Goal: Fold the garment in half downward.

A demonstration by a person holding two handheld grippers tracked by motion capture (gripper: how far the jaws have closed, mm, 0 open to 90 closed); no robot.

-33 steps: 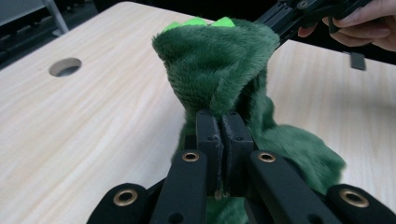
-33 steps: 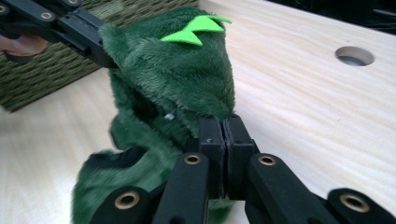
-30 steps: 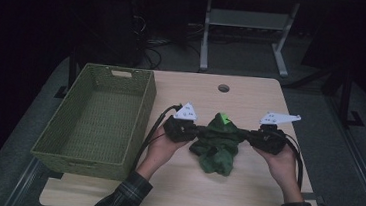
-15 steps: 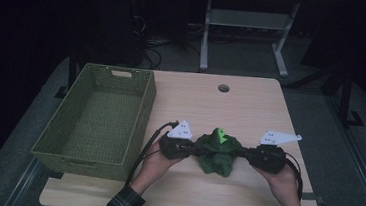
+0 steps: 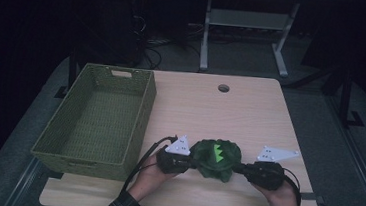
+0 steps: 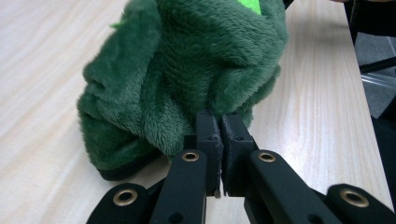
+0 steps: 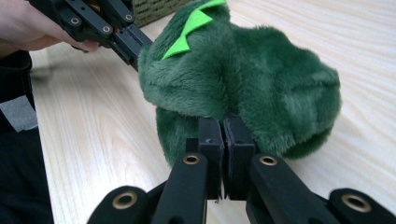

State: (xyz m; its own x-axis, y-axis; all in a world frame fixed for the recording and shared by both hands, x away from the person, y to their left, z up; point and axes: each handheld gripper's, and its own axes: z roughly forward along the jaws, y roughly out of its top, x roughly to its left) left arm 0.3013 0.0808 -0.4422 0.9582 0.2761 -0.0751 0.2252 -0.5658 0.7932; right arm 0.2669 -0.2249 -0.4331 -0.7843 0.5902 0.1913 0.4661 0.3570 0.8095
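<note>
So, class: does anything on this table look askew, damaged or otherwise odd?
Nothing looks damaged or spilled. The green plush garment is bunched into a lump between the left claw and right claw, beside the green basket.

This looked like a lab or test room set up for recording. A plain light-wood bench point(image 5: 250, 114) with a cable hole point(image 5: 223, 88) stood on grey carpet point(image 5: 321, 102) in a dim room. Behind it were loose cables point(image 5: 151, 42) on the floor and the metal frame of another desk point(image 5: 247, 33).
</note>
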